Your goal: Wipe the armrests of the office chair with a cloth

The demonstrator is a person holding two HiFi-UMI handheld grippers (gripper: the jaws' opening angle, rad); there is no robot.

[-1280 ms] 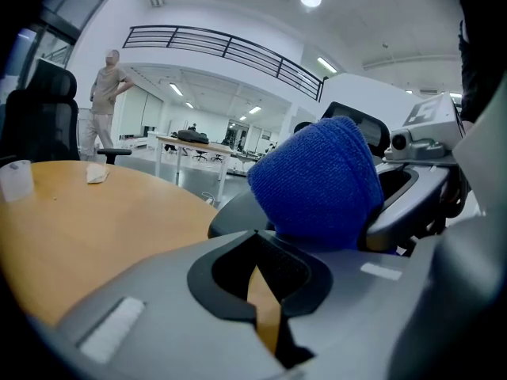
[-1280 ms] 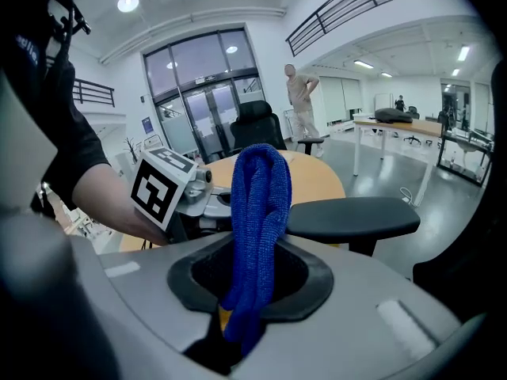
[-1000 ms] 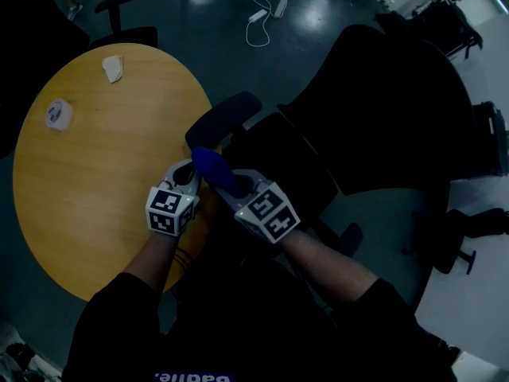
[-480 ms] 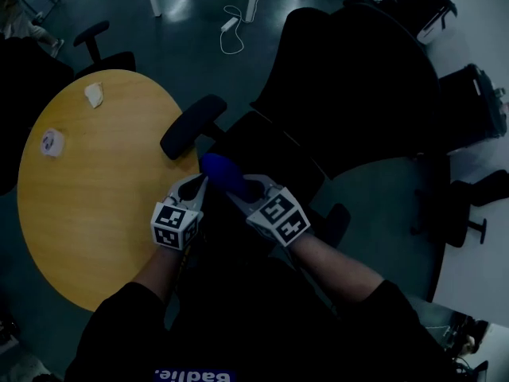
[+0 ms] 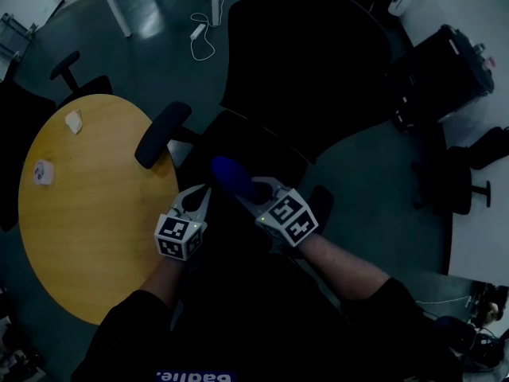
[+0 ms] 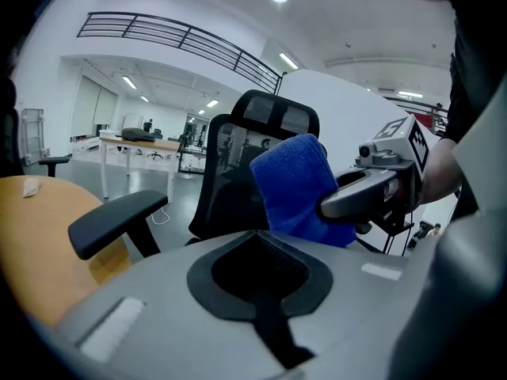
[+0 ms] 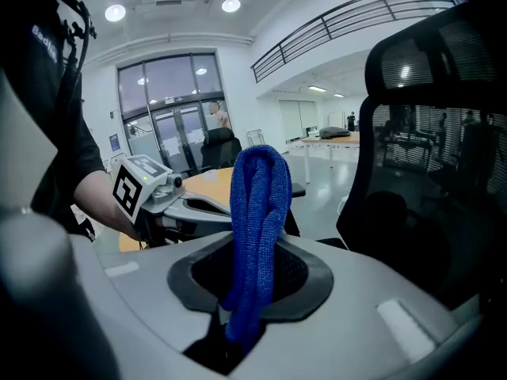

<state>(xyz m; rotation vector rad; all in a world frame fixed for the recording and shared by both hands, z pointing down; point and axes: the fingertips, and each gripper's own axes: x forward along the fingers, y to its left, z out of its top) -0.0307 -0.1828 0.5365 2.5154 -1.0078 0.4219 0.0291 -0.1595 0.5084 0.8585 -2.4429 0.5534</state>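
1. Cloth (image 5: 231, 175) – blue, bunched into a thick fold, clamped in the right tongs (image 5: 242, 188). In the right gripper view it rises upright from between the jaws, its lower end tucked down into the slot where they meet.
2. Left tongs (image 5: 197, 200) – jaws drawn together with nothing between them, as its own view shows. It sits just beside the right tongs, on the side of the round surface, apart from the cloth.
3. Office chair (image 5: 310, 70) – black, with a high mesh back and headrest, directly ahead of both tongs. In the head view the cloth lies over the dark seat area.
4. Armrest (image 5: 163, 134) – black pad on a dark post, on the side of the chair nearest the round surface. It stands to the left of the cloth and does not touch it; neither pair of tongs touches it.
5. The chair's other armrest cannot be confirmed; that area beside the right tongs is too dark to read.
6. Round wooden surface (image 5: 87, 229) – to the left of the chair. It carries a crumpled white scrap (image 5: 73, 121) and a small pale item (image 5: 41, 172), both well away from the tongs.
7. White cable (image 5: 199, 34) – lying on the floor beyond the chair.
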